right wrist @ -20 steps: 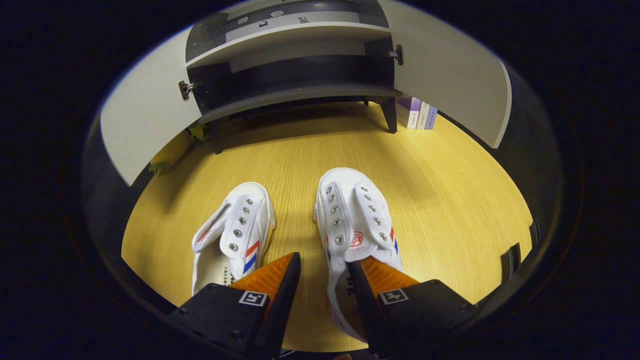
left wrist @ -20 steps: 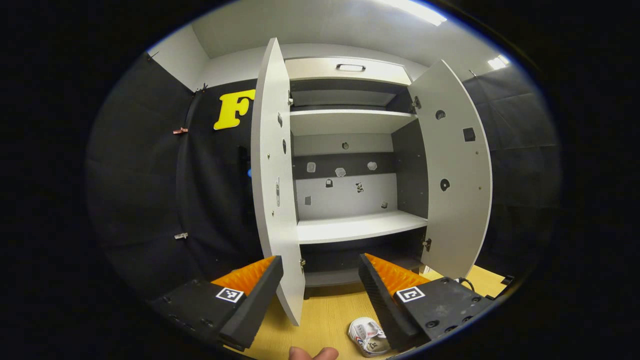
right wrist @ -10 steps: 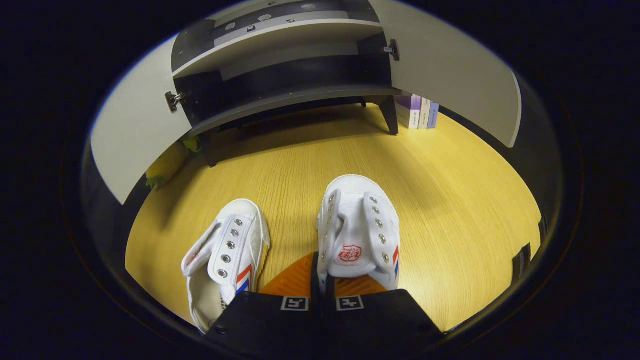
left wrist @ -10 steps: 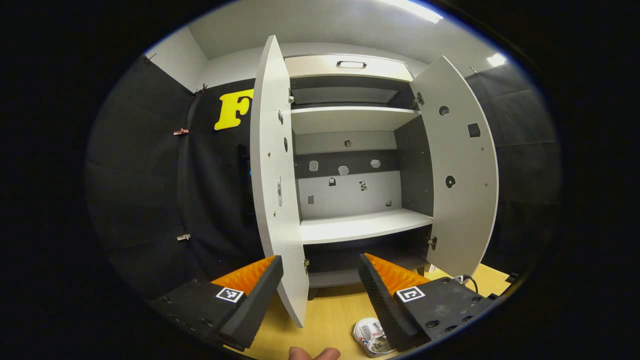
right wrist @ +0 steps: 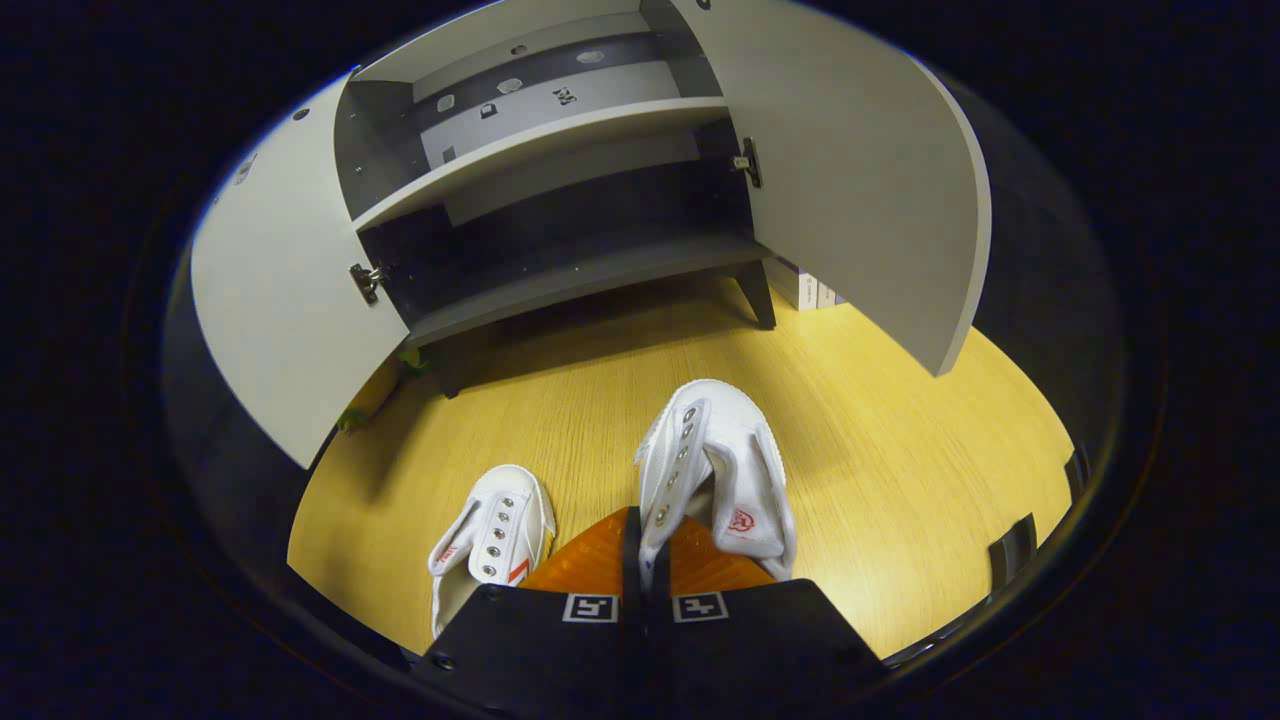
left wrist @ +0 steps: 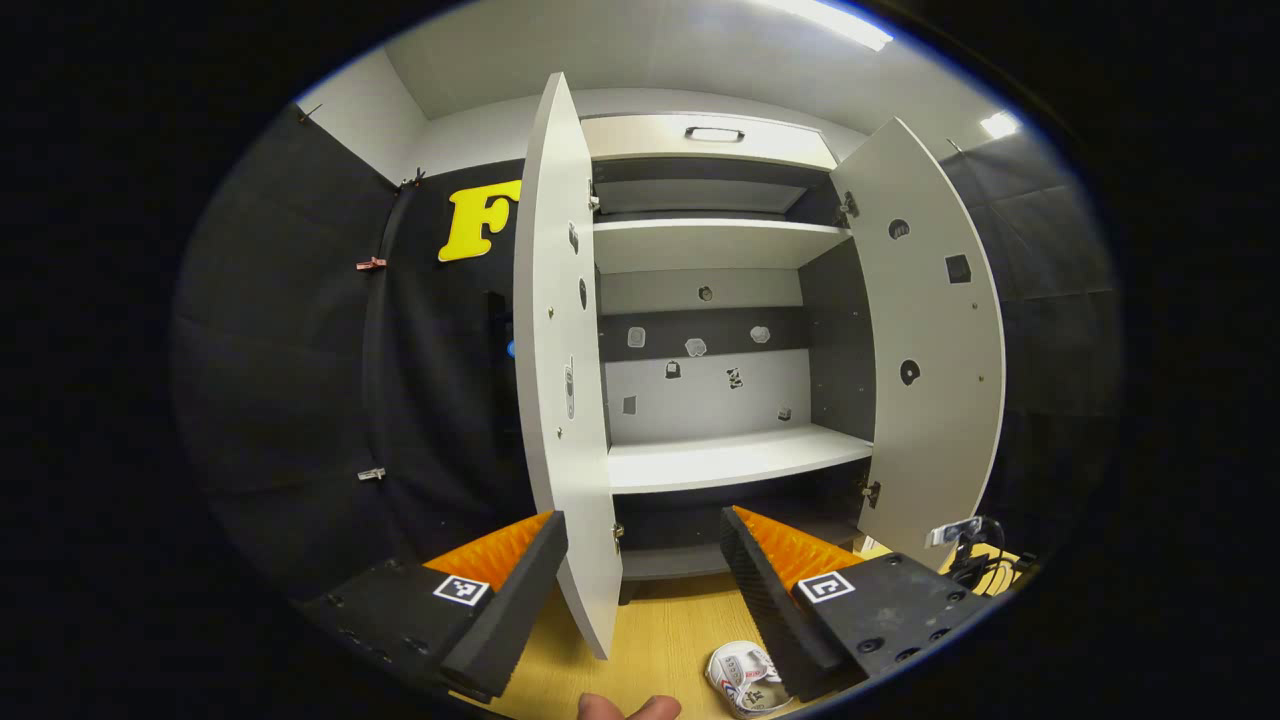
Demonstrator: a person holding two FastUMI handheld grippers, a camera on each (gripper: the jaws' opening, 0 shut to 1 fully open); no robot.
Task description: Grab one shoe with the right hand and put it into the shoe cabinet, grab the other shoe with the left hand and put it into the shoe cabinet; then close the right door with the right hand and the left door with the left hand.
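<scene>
- Right gripper view had the right gripper [right wrist: 642, 560] clenched on the side wall of a white shoe [right wrist: 715, 465], both fingers pressed on that wall with almost no gap between them.
- That held shoe ran lengthwise straight away from the claw, toe toward the open shoe cabinet [right wrist: 560, 200], heel end down at the fingertips, and it looked tilted onto its side.
- The second shoe [right wrist: 495, 530] lay on the floor just to the left of the claw, toe also pointing ahead toward the cabinet, its opening facing up, apart from the held one.
- The floor [right wrist: 900, 440] was yellow wood-grain board; ahead of the claw both cabinet doors stood wide, the left door [right wrist: 270, 310] and the right door [right wrist: 850, 170] flanking pale shelves and a dark lower bay.
- Some book-like items [right wrist: 805, 293] stood on the floor behind the right door, by the cabinet's leg.
- Left gripper view showed the left gripper [left wrist: 642, 585] released, its fingers spread wide with nothing between them, held up facing the cabinet's shelves [left wrist: 735, 455].
- The left door's edge [left wrist: 565, 400] stood just ahead between those spread fingers, nearer the left one.
- A white shoe [left wrist: 742, 678] sat on the floor low beside the right-hand finger, partly hidden by it; which of the two it was, I couldn't tell.
- A fingertip [left wrist: 628, 707] poked in at the bottom edge.
</scene>
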